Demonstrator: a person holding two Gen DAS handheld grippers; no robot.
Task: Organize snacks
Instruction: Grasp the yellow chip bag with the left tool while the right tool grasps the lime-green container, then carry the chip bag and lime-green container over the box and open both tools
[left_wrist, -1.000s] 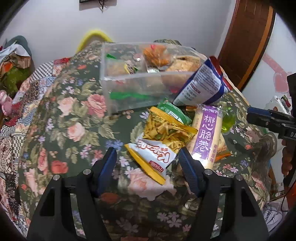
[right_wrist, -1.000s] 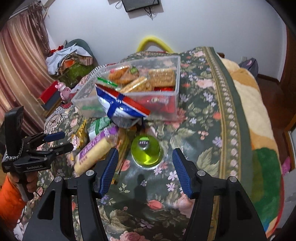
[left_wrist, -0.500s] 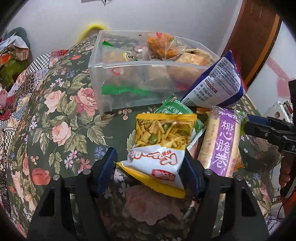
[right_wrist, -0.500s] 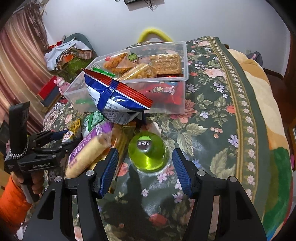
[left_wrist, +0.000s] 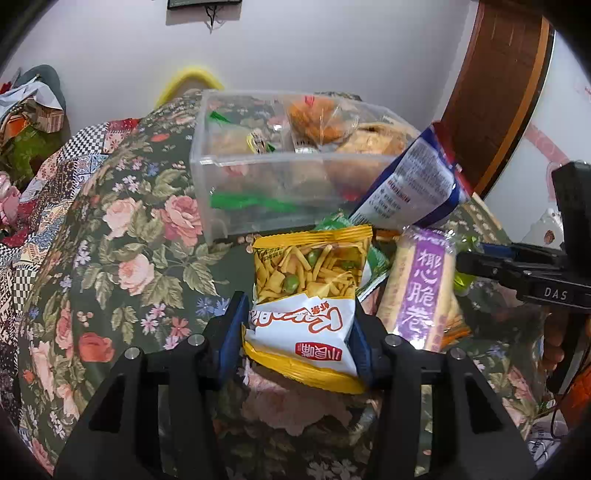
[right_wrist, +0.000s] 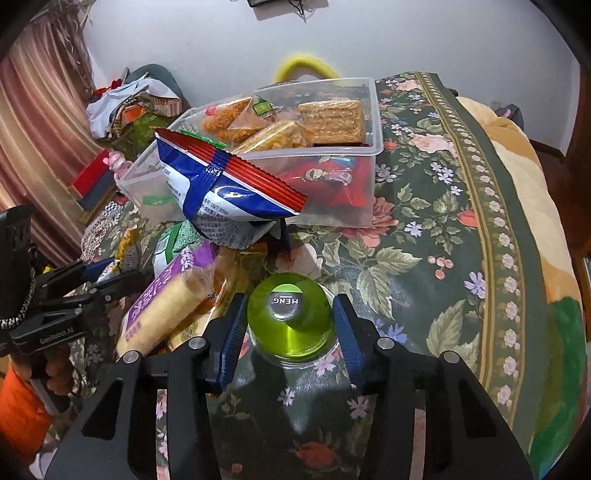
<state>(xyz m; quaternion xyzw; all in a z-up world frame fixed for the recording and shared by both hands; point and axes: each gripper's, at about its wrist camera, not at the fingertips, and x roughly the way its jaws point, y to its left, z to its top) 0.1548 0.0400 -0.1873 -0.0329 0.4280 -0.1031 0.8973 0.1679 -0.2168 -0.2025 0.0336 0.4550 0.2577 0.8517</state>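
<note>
Our left gripper (left_wrist: 299, 334) fingers pinch the yellow-and-white snack packet (left_wrist: 308, 295) on the bed (left_wrist: 122, 258), just before the clear box (left_wrist: 258, 192). Our right gripper (right_wrist: 290, 334) brackets the green jelly cup (right_wrist: 290, 317), apparently unclamped; closing carelessly could tip it.

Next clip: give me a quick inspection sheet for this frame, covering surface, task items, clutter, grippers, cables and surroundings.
Surface: floral cloth.
Job's things: clear bin holding snacks; blue chip bag leaning on it; purple wafer pack; yellow snack packet; green jelly cup.
Clutter: heap of clothes.
Grippers: left gripper jaws against the yellow snack packet; right gripper jaws around the green jelly cup, small gaps showing.
Cables: wires dangling under wall device.
Surroundings: wooden door, curtain.
</note>
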